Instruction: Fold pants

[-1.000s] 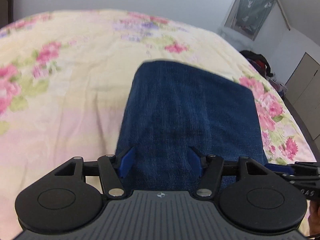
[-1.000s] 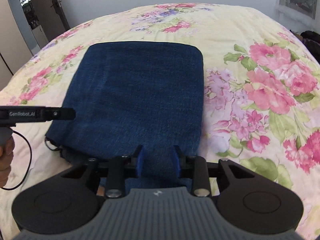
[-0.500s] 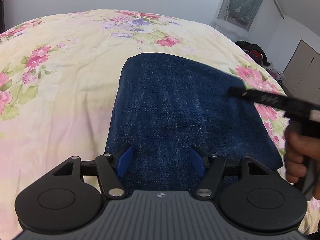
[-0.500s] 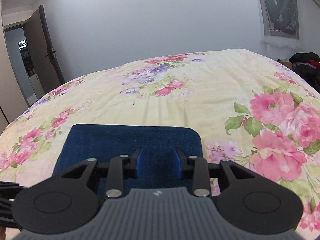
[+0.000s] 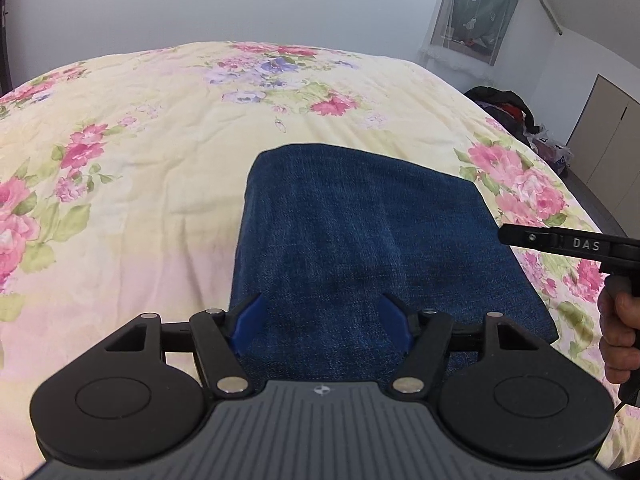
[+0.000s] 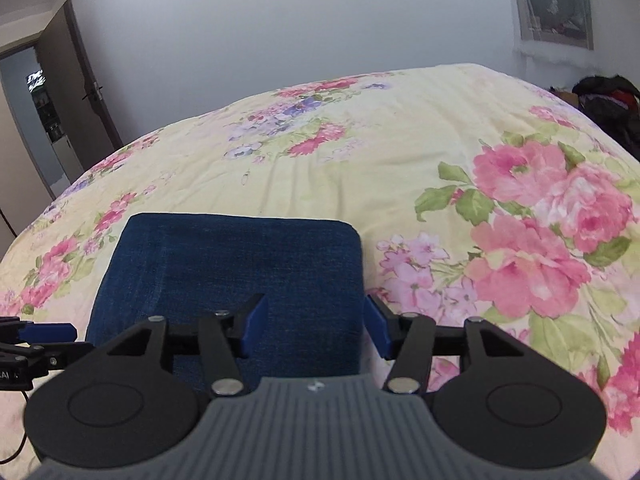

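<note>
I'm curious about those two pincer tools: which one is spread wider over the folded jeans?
The left gripper: its blue pads stand wider apart above the jeans. The right gripper, jaws just opened, has a narrower gap. Neither holds cloth.

Two wrist fisheyes, close and angled down, both over the folded pants (image 5: pixel 372 248) on the bed (image 6: pixel 400 168).
</note>
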Demonstrator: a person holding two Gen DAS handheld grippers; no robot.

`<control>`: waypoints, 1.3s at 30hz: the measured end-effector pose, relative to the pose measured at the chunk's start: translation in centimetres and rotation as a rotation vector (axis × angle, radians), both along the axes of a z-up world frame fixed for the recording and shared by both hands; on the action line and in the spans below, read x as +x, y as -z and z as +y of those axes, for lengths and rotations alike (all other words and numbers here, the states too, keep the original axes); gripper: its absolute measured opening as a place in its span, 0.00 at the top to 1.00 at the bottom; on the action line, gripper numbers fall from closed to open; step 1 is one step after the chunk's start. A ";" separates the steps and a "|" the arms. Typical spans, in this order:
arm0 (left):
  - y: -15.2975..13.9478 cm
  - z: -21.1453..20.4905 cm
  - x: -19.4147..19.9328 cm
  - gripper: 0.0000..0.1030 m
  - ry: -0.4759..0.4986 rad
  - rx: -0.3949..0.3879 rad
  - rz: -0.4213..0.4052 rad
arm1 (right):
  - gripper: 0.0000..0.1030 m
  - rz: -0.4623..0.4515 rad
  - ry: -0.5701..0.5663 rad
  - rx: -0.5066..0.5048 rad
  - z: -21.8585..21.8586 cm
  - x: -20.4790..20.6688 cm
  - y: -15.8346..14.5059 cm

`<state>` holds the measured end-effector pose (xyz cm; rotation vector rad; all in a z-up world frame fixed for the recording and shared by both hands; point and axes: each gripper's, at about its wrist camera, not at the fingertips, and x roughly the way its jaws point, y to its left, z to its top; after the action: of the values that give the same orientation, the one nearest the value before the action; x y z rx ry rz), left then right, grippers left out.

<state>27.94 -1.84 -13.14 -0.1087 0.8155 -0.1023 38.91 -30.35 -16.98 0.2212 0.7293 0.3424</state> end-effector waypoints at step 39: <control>9.0 10.1 7.7 0.09 -0.067 -0.737 0.289 | 0.29 0.401 -0.170 0.446 -2.3 2.5 7.3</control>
<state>35.60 8.27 -22.11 -0.8612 1.0291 -0.3269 41.39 -32.61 -24.26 0.6656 1.0656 0.6336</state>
